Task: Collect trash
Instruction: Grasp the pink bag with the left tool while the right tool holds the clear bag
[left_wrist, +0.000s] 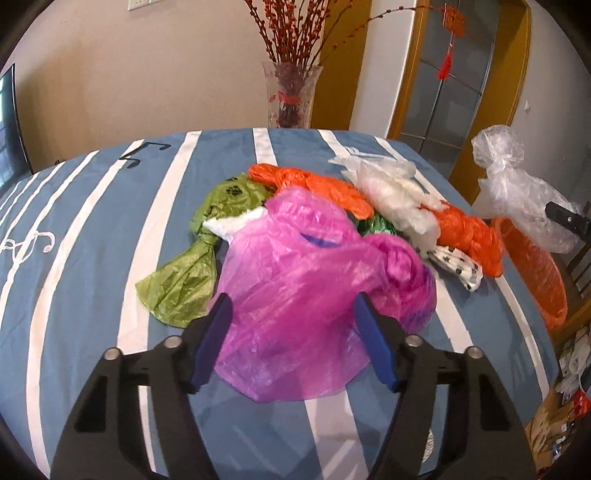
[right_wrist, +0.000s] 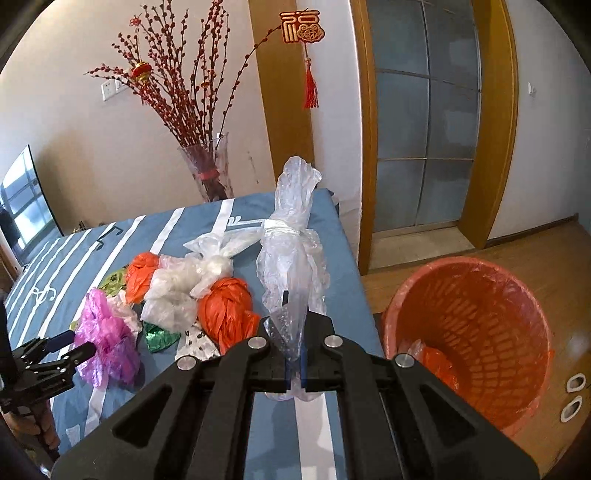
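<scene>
While the right gripper (right_wrist: 294, 354) pinches the clear bag (right_wrist: 291, 251) by one thin fold — left gripper (left_wrist: 291, 332) gaping round the pink bag (left_wrist: 295, 280) — it may slip short of the orange bin (right_wrist: 469, 332).

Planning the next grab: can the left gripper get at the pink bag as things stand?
Probably yes. The left gripper is open with the pink bag already between its fingers, on top of the pile, nothing covering it.

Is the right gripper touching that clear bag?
Touching. The right wrist view shows the right gripper shut on the clear bag, plastic pinched between its blue pads and standing up above them.
</scene>
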